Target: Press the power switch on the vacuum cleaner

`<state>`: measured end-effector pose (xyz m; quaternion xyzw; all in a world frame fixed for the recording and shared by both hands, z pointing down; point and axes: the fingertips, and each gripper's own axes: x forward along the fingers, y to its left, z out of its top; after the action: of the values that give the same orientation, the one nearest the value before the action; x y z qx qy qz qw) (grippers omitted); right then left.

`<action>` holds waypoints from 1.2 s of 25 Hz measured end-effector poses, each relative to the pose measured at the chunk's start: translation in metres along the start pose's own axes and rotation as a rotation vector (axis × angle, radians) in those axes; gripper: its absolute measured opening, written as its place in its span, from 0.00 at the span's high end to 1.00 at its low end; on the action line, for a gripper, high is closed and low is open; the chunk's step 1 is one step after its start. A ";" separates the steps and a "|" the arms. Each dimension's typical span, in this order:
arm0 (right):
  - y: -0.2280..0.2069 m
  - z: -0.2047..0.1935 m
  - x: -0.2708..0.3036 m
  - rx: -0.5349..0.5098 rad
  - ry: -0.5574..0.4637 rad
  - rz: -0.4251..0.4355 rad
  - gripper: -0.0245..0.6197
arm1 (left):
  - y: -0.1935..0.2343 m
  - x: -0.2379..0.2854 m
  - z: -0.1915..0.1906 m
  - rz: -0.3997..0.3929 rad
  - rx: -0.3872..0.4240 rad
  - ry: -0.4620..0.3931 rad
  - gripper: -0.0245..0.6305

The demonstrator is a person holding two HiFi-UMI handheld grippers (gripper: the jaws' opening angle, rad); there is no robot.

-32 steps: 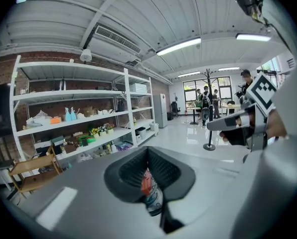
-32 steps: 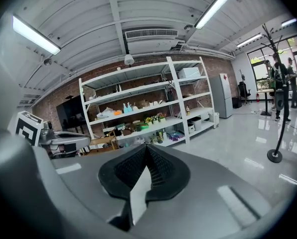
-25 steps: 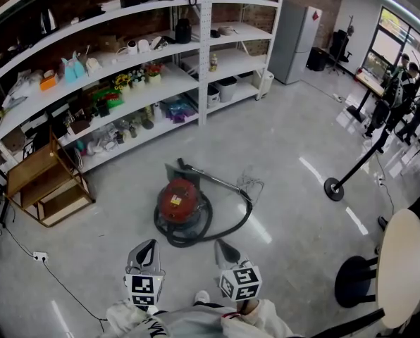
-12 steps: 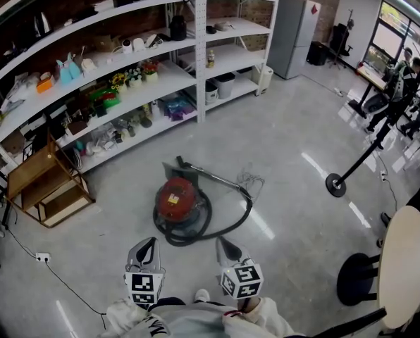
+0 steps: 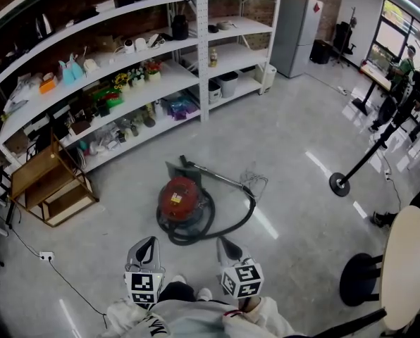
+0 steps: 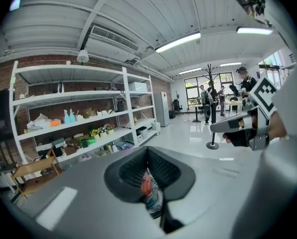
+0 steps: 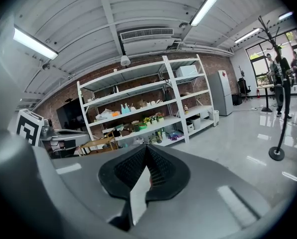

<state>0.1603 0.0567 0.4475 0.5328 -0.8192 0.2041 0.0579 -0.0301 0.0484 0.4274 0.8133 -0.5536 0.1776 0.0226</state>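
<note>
Standing vacuum cleaner (image 5: pixel 180 197): floor (image 5: pixel 294 210), twelve o'clock of both grippers, well apart.
Left gripper (image 5: pixel 147 245): clenched, empty.
Right gripper (image 5: pixel 223 243): clenched, empty.

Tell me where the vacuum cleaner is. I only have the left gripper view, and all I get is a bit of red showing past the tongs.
Observer: In the head view the vacuum cleaner stands on the floor ahead of the left gripper and the right gripper. Neither touches it.
Operator: Is anything lying around it?
Observer: Its black hose curls round the near side of the body and sweeps off to the right.
Operator: How are the right tongs?
Observer: The right gripper view shows them together, with nothing held.
</note>
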 end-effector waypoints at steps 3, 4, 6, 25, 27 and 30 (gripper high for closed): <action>0.001 0.000 0.001 0.001 0.003 0.002 0.96 | 0.001 0.000 0.001 0.000 -0.002 0.004 0.96; 0.001 0.000 0.001 0.000 0.006 0.002 0.96 | 0.001 0.000 0.001 0.001 -0.004 0.006 0.96; 0.001 0.000 0.002 0.000 0.011 0.000 0.96 | 0.002 0.001 0.000 -0.001 -0.008 0.006 0.96; -0.002 0.012 0.058 0.009 0.033 -0.048 0.96 | 0.040 0.054 -0.002 -0.051 -0.022 0.016 0.96; -0.001 0.016 0.069 0.010 0.036 -0.051 0.96 | 0.046 0.063 -0.003 -0.059 -0.018 0.021 0.96; -0.002 0.020 0.084 0.019 0.043 -0.060 0.96 | 0.055 0.076 0.001 -0.075 -0.021 0.025 0.96</action>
<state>0.1285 -0.0233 0.4562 0.5533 -0.7994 0.2212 0.0765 -0.0552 -0.0407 0.4412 0.8311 -0.5241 0.1808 0.0448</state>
